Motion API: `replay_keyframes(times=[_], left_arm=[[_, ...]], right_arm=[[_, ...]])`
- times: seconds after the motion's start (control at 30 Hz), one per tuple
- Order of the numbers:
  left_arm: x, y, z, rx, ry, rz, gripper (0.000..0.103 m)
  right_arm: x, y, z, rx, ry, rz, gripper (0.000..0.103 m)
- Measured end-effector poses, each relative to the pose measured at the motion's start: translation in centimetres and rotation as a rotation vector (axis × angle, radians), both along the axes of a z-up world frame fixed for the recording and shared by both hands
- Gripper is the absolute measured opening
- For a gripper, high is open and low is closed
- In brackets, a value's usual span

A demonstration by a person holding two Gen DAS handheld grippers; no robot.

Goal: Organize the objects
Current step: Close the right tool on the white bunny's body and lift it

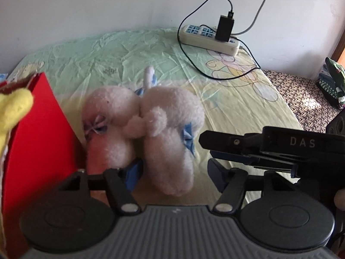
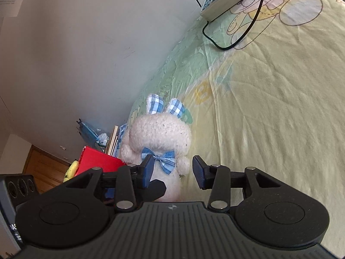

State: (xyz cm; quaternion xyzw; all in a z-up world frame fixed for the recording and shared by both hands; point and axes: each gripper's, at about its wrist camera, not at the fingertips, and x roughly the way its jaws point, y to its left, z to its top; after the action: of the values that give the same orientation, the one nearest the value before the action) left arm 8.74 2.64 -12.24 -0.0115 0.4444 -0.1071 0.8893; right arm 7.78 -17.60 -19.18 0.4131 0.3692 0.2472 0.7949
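Note:
A white plush rabbit (image 1: 146, 129) with blue checked ears and a blue bow lies on the bed sheet (image 1: 237, 90), seen from its legs. My left gripper (image 1: 174, 174) is open with the rabbit's legs between its fingers. In the right wrist view the rabbit (image 2: 159, 136) sits just ahead, and my right gripper (image 2: 173, 171) is open around its lower body. A red box (image 1: 32, 140) stands at the left against the rabbit, with a yellow plush (image 1: 13, 110) in it. The right gripper's body (image 1: 269, 149) reaches in from the right.
A white power strip (image 1: 211, 37) with a black charger and cables lies at the back by the wall. A patterned cover (image 1: 301, 95) and folded clothes (image 1: 332, 82) lie at the right. Books and a bag (image 2: 103, 138) stand behind the red box (image 2: 97, 159).

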Motion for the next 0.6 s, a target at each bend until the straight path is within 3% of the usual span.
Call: replay_keyframes(times=[0.1,0.37,0.5,0.6], left_arm=[[0.5,0.4,-0.4,-0.015,0.016,-0.003,0.057],[1.1,-0.1,-0.6,0.022,0.005,-0.01,0.05],[1.0,-0.3,-0.5,-0.003,0.023,-0.031,0.049],[0.0,-0.9,0.1,-0.037,0.031,-0.077,0.049]], right_arm=[[1.2,1.0,-0.2,-0.04,-0.016,0.032,0.044],[3.5,2.4,-0.4,0.019,-0.039,0.115,0.051],[2.9,2.7,0.2,0.022,-0.062,0.141,0.04],[1.9,2.1,1.2,-0.011,-0.085,0.137,0.039]])
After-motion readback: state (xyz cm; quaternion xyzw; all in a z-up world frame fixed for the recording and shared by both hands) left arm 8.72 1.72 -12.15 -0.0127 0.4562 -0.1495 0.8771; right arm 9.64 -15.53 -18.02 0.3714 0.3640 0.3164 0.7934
